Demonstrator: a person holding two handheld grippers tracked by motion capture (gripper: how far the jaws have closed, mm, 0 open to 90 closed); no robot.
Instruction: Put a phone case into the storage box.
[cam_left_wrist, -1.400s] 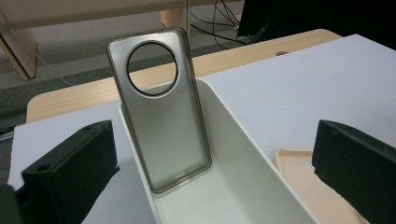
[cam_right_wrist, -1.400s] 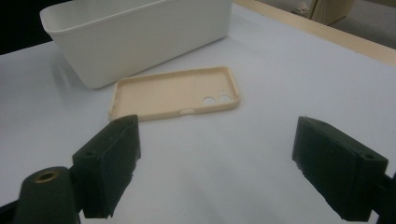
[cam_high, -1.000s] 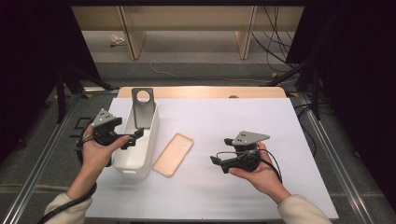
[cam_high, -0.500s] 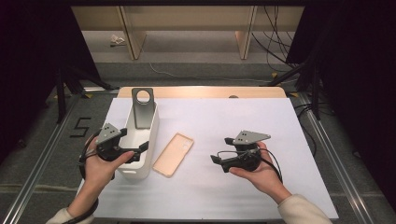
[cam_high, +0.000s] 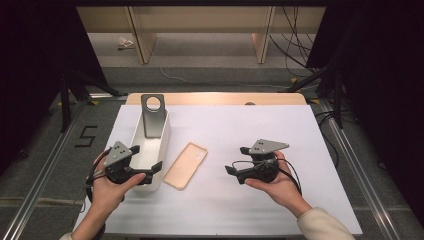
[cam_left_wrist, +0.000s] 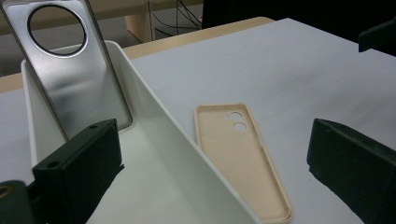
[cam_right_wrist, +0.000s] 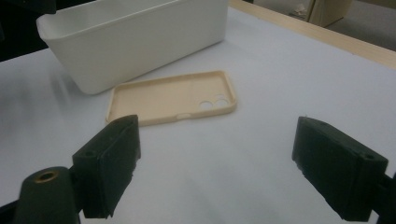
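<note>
White counter (cam_high: 280, 125): your beige phone case (cam_high: 186, 165) lies flat between both grippers, long axis running near-left to far-right. Left gripper (cam_high: 147, 162) hovers closer, over the white bin (cam_high: 164, 145); right gripper (cam_high: 236, 161) farther. Both fingers wide open, empty.

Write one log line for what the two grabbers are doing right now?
left gripper: open, at white bin | right gripper: open, empty | phone case: flat beside bin, untouched

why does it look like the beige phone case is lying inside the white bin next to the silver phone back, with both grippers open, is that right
Not quite. The beige phone case lies on the table beside the white bin, not inside it, as the high view shows. The silver phone back is in the bin, and both grippers are open.
</note>
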